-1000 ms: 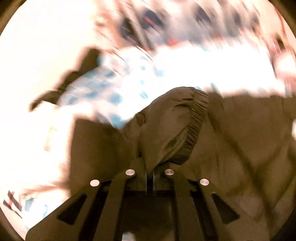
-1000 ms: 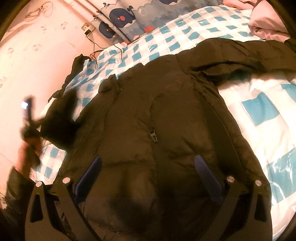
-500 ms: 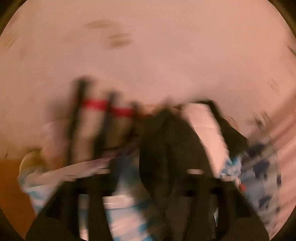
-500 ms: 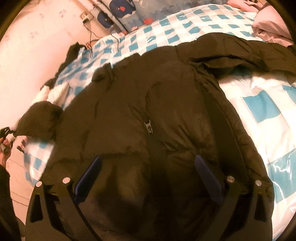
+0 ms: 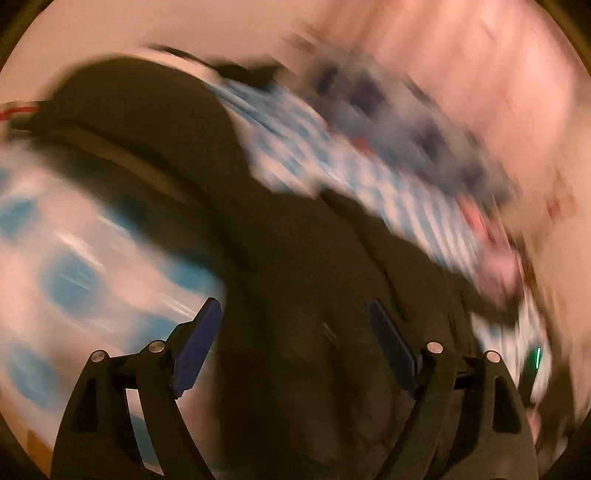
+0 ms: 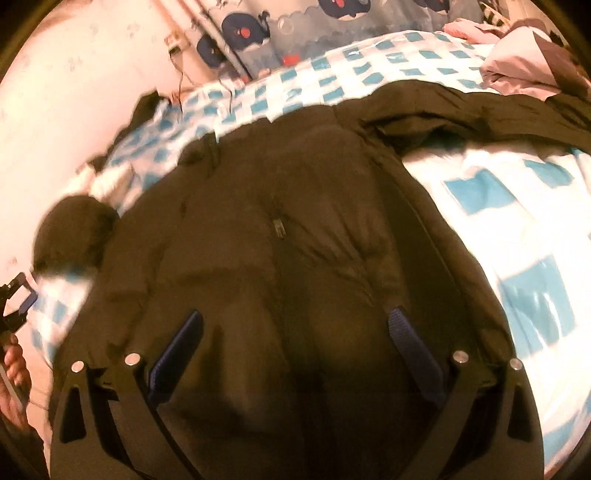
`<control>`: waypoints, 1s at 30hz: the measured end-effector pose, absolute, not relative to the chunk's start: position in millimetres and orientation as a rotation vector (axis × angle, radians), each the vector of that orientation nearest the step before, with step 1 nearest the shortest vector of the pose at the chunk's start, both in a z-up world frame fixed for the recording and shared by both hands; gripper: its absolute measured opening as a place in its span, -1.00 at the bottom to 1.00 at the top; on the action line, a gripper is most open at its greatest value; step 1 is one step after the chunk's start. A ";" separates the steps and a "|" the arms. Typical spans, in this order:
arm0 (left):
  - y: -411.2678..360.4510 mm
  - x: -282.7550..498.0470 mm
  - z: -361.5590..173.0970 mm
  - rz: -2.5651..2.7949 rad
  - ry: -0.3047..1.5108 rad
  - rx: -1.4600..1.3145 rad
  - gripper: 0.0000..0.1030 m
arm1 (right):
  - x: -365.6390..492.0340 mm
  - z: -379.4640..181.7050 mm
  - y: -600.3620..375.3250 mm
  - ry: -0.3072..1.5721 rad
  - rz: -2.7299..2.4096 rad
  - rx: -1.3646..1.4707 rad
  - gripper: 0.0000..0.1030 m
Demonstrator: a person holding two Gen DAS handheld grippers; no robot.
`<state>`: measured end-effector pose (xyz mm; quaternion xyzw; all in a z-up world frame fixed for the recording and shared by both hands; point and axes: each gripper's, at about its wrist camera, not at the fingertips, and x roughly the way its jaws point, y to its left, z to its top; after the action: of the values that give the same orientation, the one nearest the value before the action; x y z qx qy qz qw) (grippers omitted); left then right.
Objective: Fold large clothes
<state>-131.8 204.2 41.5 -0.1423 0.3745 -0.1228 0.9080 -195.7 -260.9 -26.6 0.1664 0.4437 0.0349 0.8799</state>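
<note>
A large dark puffer jacket (image 6: 280, 236) lies spread front-up on a blue-and-white checked bed cover (image 6: 517, 206), zipper down its middle. One sleeve (image 6: 461, 107) stretches to the far right; the other sleeve's cuff (image 6: 70, 229) lies at the left bed edge. My right gripper (image 6: 291, 343) is open and empty just above the jacket's lower part. The left wrist view is motion-blurred: my left gripper (image 5: 291, 325) is open and empty over the jacket (image 5: 295, 258).
A whale-print curtain (image 6: 295, 33) and a pink wall (image 6: 55, 92) stand behind the bed. Pink bedding (image 6: 517, 62) is piled at the far right. A hand holding the left gripper (image 6: 14, 306) shows at the left edge.
My left gripper held the sleeve cuff shut a second ago; it has let go, opened and swung over the jacket. The right gripper has moved slightly, still open.
</note>
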 end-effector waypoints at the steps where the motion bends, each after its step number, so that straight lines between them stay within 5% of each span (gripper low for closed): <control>1: 180.8 -128.1 21.3 -0.251 0.835 -0.224 0.53 | -196.9 -31.9 -255.9 0.940 0.081 0.289 0.87; 4: 154.6 -107.5 -49.5 -0.127 1.102 -0.013 0.55 | -204.6 -30.0 -256.1 0.971 0.109 0.259 0.87; 7: 165.5 -98.3 -39.7 -0.082 1.158 -0.031 0.54 | -215.2 -8.0 -294.6 0.939 0.177 0.496 0.86; 13: 146.9 -100.7 70.0 -0.124 0.892 -0.081 0.66 | -226.9 21.1 -428.9 0.672 0.184 1.100 0.87; 17: 91.1 -104.7 102.9 -0.230 0.741 -0.084 0.74 | -214.2 35.9 -490.4 0.617 0.063 1.035 0.86; 30: -68.0 -51.7 55.8 -0.294 0.642 0.083 0.77 | -161.2 -15.6 -677.0 0.597 -0.297 1.113 0.86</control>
<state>-51.7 -68.0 55.8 0.0407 0.3145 -0.1439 0.9374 -161.2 -677.0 -15.6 0.5183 0.2778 -0.1385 0.7969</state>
